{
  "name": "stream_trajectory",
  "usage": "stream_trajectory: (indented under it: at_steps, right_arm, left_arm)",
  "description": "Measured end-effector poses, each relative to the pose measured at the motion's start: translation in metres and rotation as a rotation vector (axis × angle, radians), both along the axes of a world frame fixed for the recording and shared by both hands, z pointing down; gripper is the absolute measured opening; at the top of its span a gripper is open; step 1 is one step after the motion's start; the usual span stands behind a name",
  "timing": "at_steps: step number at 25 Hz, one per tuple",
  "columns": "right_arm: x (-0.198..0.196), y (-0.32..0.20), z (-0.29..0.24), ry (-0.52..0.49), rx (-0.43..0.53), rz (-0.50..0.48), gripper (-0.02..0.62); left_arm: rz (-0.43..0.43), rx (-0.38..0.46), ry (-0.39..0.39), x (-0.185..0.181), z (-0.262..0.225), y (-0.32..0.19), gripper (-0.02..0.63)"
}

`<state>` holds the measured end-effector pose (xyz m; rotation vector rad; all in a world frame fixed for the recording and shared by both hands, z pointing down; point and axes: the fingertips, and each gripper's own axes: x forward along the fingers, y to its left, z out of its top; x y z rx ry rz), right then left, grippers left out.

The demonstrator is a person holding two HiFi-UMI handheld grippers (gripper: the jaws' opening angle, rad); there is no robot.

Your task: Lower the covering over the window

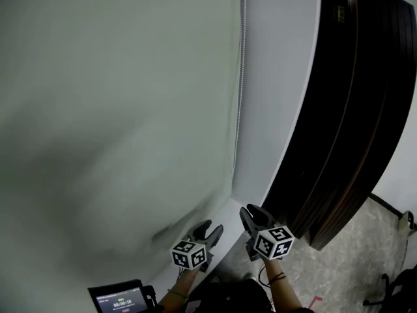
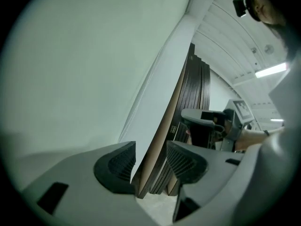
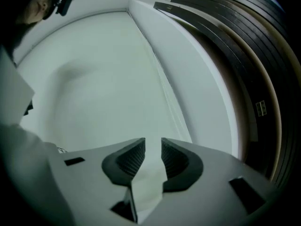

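A pale green-white roller shade (image 1: 117, 96) hangs flat over the window and fills most of the head view. Its bead chain (image 1: 241, 77) runs down the shade's right edge, beside a white wall strip (image 1: 280, 96). My left gripper (image 1: 207, 230) is low, at the foot of the shade, open with nothing between its jaws (image 2: 150, 161). My right gripper (image 1: 254, 215) is just right of it, near the bottom of the wall strip, also open and empty (image 3: 153, 157). In the right gripper view the shade (image 3: 94, 79) and the chain (image 3: 164, 88) lie ahead of the jaws.
Several dark wooden boards (image 1: 352, 109) lean against the wall to the right of the window. Speckled floor (image 1: 352, 272) shows below them. A small device with a lit screen (image 1: 120, 300) sits at the bottom left, near my left arm.
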<state>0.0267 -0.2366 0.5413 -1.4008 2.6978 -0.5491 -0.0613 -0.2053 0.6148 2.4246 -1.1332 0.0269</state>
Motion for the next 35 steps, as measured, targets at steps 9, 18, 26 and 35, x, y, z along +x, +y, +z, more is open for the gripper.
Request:
stream_trajectory:
  at_steps: [9,18,26,35]
  right_arm:
    - [0.012,0.071,-0.012,-0.035,0.014,-0.075,0.092]
    - [0.067,0.200,-0.010,0.036,0.004,-0.181,0.092]
    - [0.097,0.266,-0.019,-0.009,0.010,-0.181,0.091]
    - [0.063,0.312,-0.018,-0.002,0.002,-0.211,0.091]
  left_arm:
    - [-0.006,0.098,0.004,0.026,-0.054,0.068,0.187]
    - [-0.052,0.185,0.048,0.111,-0.096,0.195,0.187]
    - [-0.115,0.115,0.036,0.128,-0.069,0.268,0.162]
    - [-0.144,0.185,0.038,0.099,-0.091,0.300,0.003]
